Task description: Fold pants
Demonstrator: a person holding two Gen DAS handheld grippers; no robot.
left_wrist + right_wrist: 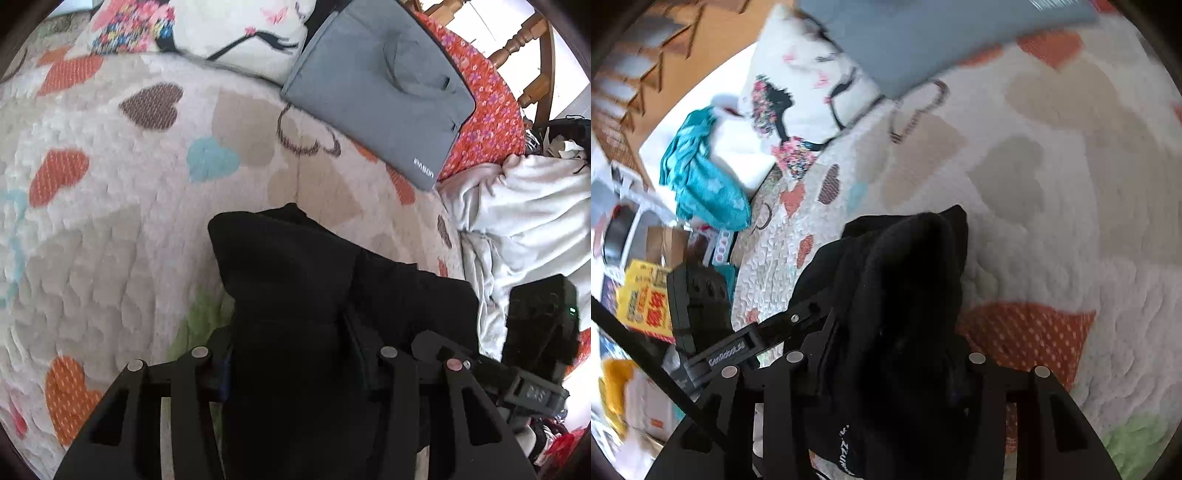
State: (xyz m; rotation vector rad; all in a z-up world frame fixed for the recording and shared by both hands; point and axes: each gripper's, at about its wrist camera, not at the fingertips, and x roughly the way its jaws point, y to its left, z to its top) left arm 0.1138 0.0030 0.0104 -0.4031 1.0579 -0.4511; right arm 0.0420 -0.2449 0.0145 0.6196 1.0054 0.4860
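Note:
The black pants [295, 280] are bunched in my left gripper [291, 354], which is shut on the fabric and holds it above a bed quilt with heart patterns [129, 221]. In the right wrist view my right gripper [886, 354] is shut on another part of the black pants [905, 266], which drape up over the fingers. The other gripper's body shows at the right edge of the left view [539, 325] and at the left of the right view [701, 306]. Both sets of fingertips are hidden under the cloth.
A grey laptop sleeve [380, 85] lies on the quilt at the back, next to a white patterned pillow [229, 29]. A pale crumpled blanket [524, 206] lies at the right. A teal cloth [701, 177] and boxes sit beside the bed.

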